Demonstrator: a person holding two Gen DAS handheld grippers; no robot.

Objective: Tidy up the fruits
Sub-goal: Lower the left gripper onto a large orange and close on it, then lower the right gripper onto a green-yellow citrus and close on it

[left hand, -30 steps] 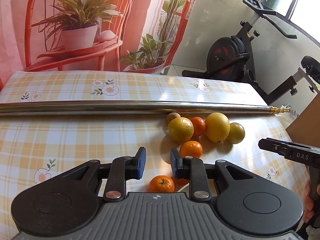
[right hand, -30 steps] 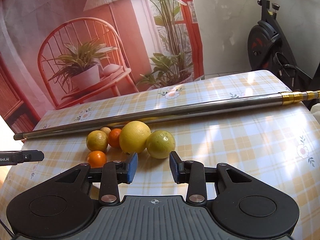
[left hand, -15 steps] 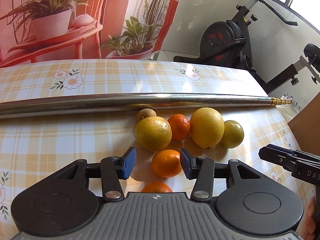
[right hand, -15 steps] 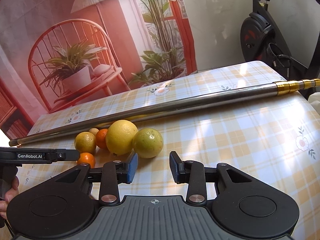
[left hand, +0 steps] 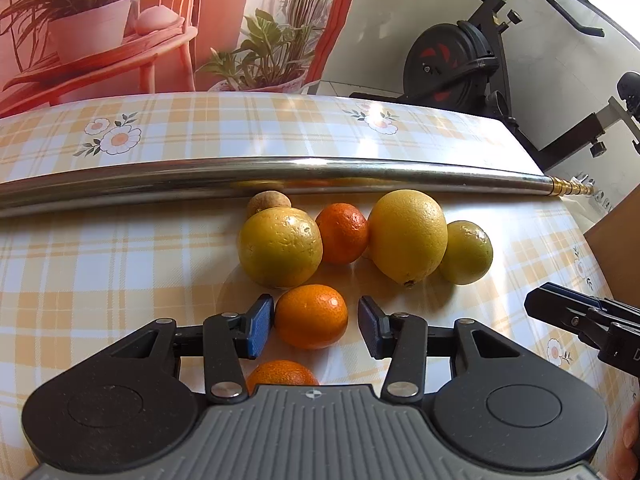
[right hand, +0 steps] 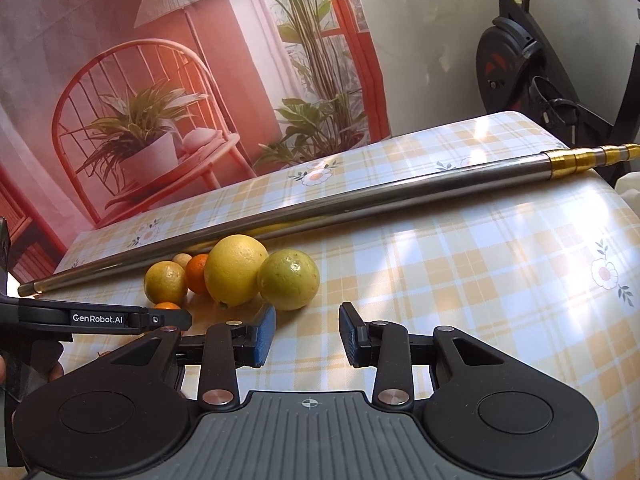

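Observation:
Several citrus fruits lie in a cluster on the checked tablecloth (left hand: pixel 120 264): a big yellow one (left hand: pixel 406 236), a yellow-green one (left hand: pixel 280 246), a greenish one (left hand: pixel 466 252) and a mandarin (left hand: pixel 342 234). A nearer mandarin (left hand: pixel 310 316) sits between the fingers of my left gripper (left hand: pixel 316 322). Its jaws are closing; the left pad is at the peel and a gap shows on the right. Another mandarin (left hand: pixel 280 374) is half hidden under that gripper. My right gripper (right hand: pixel 307 334) hovers just in front of the greenish fruit (right hand: pixel 288 280), jaws at their narrowest, with nothing between them.
A long steel pole (left hand: pixel 280 174) lies across the table right behind the fruit, with a small brown fruit (left hand: pixel 268 202) against it. An exercise bike (left hand: pixel 452 64) stands beyond the far right corner. A brown box (left hand: pixel 616 248) is at the right edge.
My left gripper moved forward and down to the fruit, opened wider, then narrowed around the nearer mandarin. Its finger now juts into the right wrist view. The right gripper barely moved.

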